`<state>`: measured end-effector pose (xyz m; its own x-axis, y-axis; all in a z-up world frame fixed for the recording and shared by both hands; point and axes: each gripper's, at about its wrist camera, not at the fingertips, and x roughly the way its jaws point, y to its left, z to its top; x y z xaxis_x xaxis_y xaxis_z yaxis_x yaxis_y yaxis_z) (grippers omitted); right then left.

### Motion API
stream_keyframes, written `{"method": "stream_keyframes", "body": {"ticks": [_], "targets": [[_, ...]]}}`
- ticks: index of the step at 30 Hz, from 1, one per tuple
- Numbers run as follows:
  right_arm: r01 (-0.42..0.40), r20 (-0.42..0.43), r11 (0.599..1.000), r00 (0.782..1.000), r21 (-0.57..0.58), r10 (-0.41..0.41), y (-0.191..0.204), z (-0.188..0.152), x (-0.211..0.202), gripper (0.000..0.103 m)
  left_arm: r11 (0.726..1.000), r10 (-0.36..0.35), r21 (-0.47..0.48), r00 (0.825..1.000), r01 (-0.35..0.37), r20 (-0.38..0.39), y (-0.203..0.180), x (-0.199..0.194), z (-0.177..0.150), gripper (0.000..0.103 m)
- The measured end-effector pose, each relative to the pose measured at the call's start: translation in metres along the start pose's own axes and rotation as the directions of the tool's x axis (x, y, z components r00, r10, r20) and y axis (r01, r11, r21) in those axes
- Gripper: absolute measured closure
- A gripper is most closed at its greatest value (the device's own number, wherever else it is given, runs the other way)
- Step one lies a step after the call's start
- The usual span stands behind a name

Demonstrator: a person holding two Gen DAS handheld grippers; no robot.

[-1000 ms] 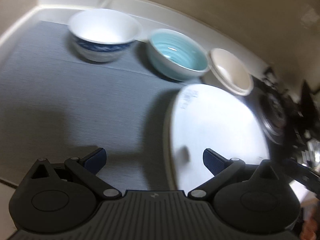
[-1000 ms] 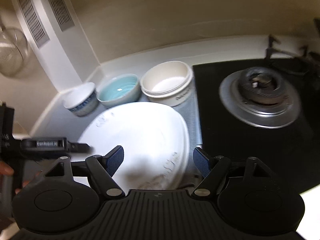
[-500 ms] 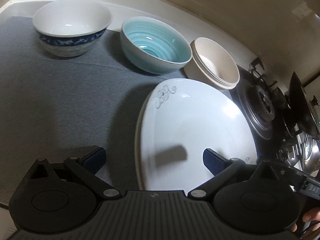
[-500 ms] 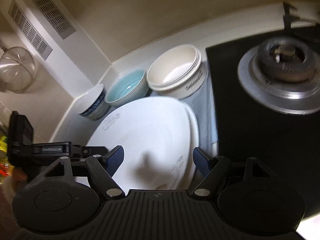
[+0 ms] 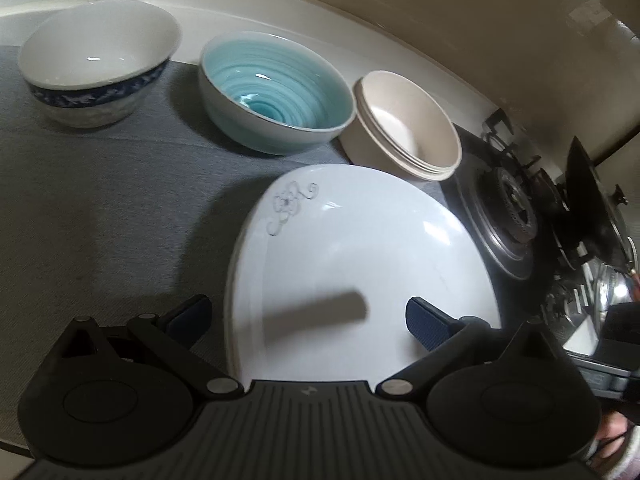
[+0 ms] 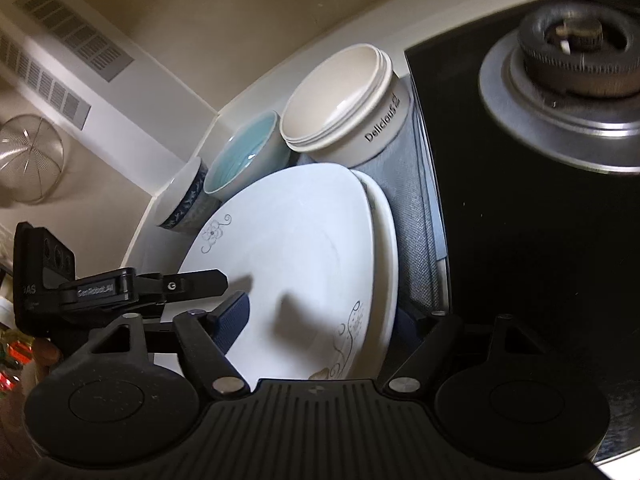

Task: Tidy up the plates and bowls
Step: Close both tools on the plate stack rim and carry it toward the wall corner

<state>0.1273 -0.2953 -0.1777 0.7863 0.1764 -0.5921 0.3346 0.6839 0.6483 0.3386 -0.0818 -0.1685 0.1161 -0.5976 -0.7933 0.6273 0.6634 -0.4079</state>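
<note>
Two wide-open tongs, left [image 5: 306, 314] and right [image 6: 320, 312] (holding nothing), flank the glossy white floral ceramic plate [image 5: 352, 248] lying at twelve o'clock.

Left claw [image 5: 306, 316] and right claw [image 6: 320, 320] both gape wide.

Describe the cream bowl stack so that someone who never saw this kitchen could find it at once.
Start at the black gas stove. Directly beside its edge, on the grey mat, stands the cream bowl stack, last in a row of three bowls. Unlike the turquoise bowl next to it, it is several nested bowls, with "Delicious" printed on the side.
</note>
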Motion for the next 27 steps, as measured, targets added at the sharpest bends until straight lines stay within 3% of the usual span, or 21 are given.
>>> {"method": "stream_keyframes", "body": {"ticks": [1,3,4,8,16,27], "targets": [[0.011,-0.002,1.000,1.000,0.002,-0.011,-0.001,0.000,0.001,0.037,1.000,0.000,-0.003,1.000,0.000,-0.004,-0.001,0.000,0.000,0.015],[0.029,0.007,1.000,1.000,0.003,-0.029,-0.004,0.000,0.000,0.054,1.000,0.019,-0.022,1.000,-0.019,0.009,0.002,-0.003,0.000,0.021],[0.049,0.011,0.999,0.999,0.008,-0.049,-0.008,0.000,0.000,0.070,0.999,0.022,-0.039,1.000,-0.022,0.018,0.005,-0.005,0.001,0.029],[0.034,0.016,0.999,0.999,0.004,-0.034,-0.015,-0.003,-0.003,0.071,0.995,0.009,-0.099,1.000,-0.008,0.016,0.023,-0.009,0.002,0.058],[0.030,-0.027,1.000,0.999,-0.008,-0.030,-0.005,-0.001,0.005,0.071,0.993,0.031,-0.118,0.999,-0.027,0.030,0.037,-0.023,-0.007,0.058],[-0.039,-0.101,0.998,0.994,-0.055,0.033,0.046,-0.010,0.050,0.071,0.967,0.157,-0.214,0.984,-0.136,0.083,0.091,-0.068,-0.020,0.054]]}}
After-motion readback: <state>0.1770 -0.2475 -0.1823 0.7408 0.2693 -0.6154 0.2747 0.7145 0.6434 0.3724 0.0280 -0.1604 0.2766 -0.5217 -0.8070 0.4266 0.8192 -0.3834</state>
